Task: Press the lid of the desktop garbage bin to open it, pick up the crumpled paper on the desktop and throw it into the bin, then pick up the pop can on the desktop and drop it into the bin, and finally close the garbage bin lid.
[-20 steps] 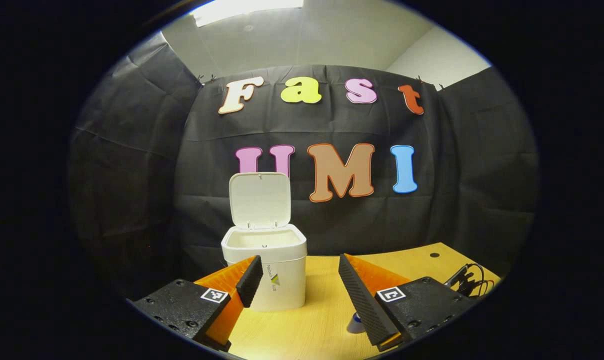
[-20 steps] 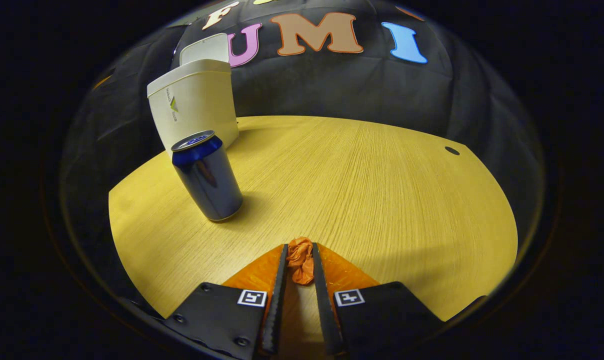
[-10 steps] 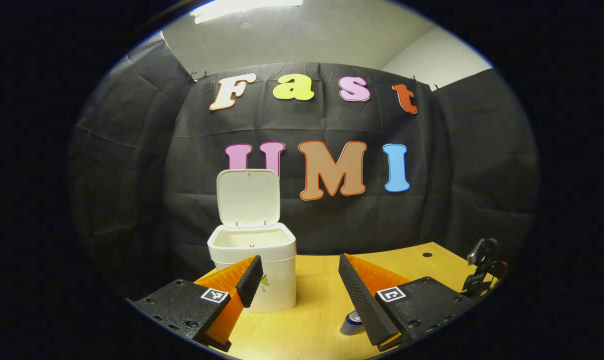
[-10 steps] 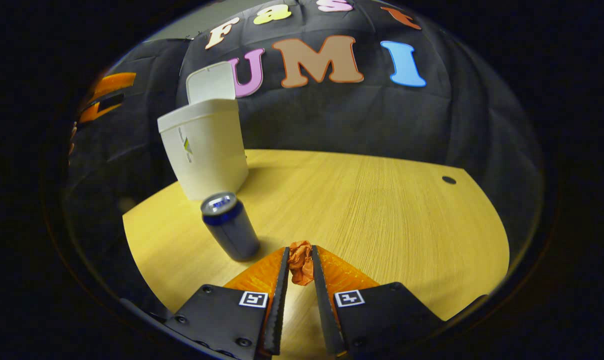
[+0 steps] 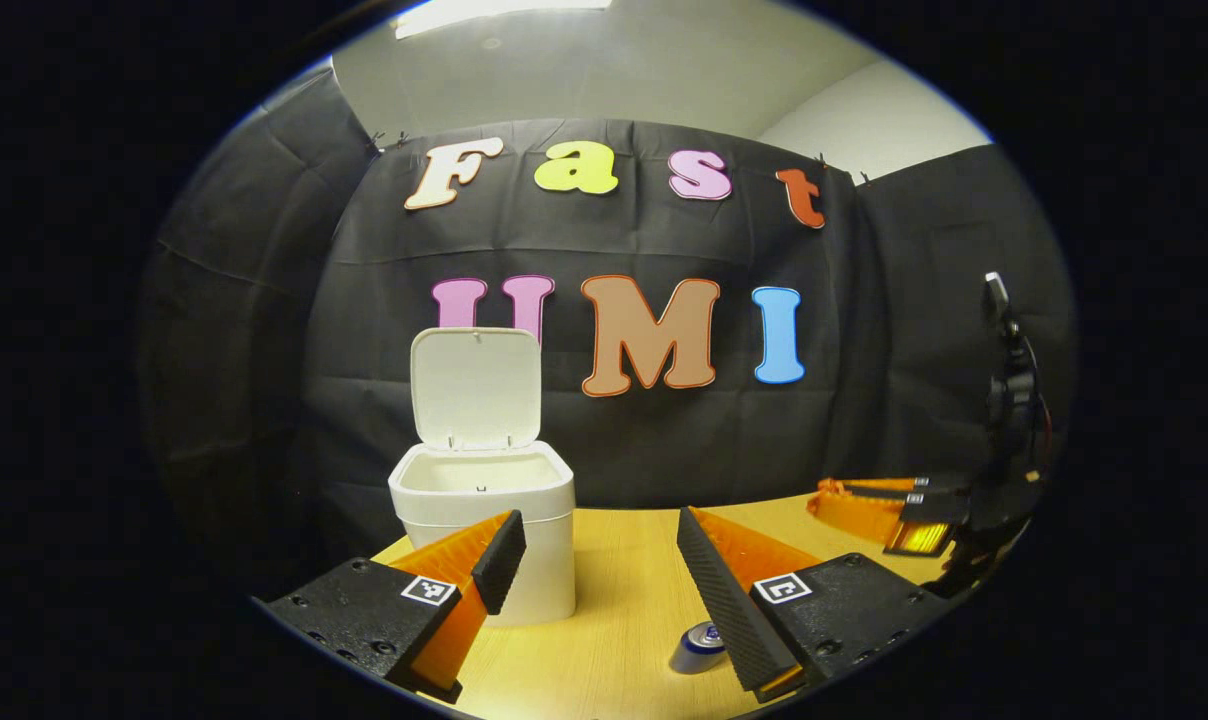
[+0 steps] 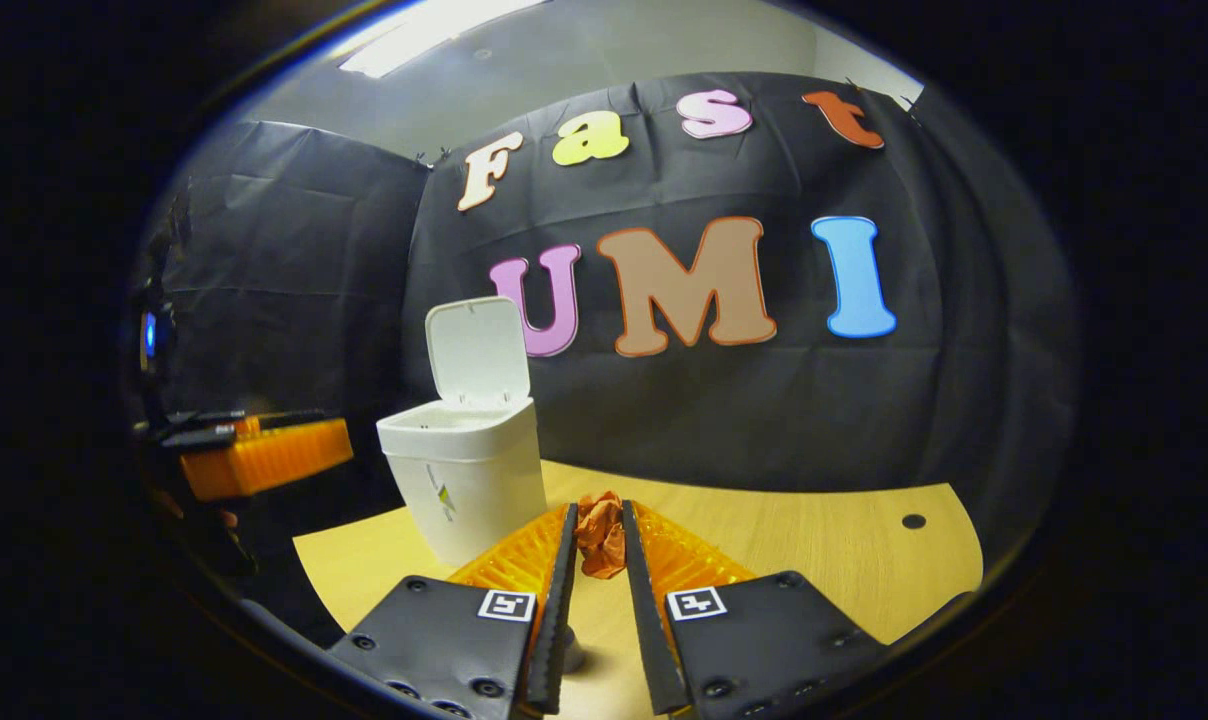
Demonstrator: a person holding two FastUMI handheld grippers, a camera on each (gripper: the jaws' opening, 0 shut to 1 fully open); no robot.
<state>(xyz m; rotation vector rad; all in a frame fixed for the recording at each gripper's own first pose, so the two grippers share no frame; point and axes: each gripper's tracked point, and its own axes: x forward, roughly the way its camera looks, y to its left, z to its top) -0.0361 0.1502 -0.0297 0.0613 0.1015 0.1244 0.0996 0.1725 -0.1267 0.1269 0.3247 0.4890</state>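
While my right gripper (image 6: pixel 596 545) rides above the desk, its two fingers are clamped on the crumpled paper (image 6: pixel 600 532), an orange wad pinched between the tips at the lower centre of the right gripper view. Just left of that wad in the same view stands the garbage bin (image 6: pixel 467 480), white, upright on the wooden desk (image 6: pixel 814 550), with its lid (image 6: pixel 477 350) tipped up and back so the mouth is open. At the far left edge of that view my left gripper (image 6: pixel 264 455) hangs in the air, well apart from the bin.

Looking through the left gripper view, my left gripper (image 5: pixel 601 560) has its fingers spread wide with nothing between them. The garbage bin (image 5: pixel 484 520) sits at lower centre-left of the frame, partly behind my left finger, and the raised lid (image 5: pixel 476 387) stands above its rim. The pop can (image 5: pixel 699 647) rests on the desk (image 5: pixel 614 580) at the bottom of the frame, partly hidden by my right-hand finger. Over at the right edge of that view, my right gripper (image 5: pixel 864 497) floats above the desk's far side, with cables behind it.
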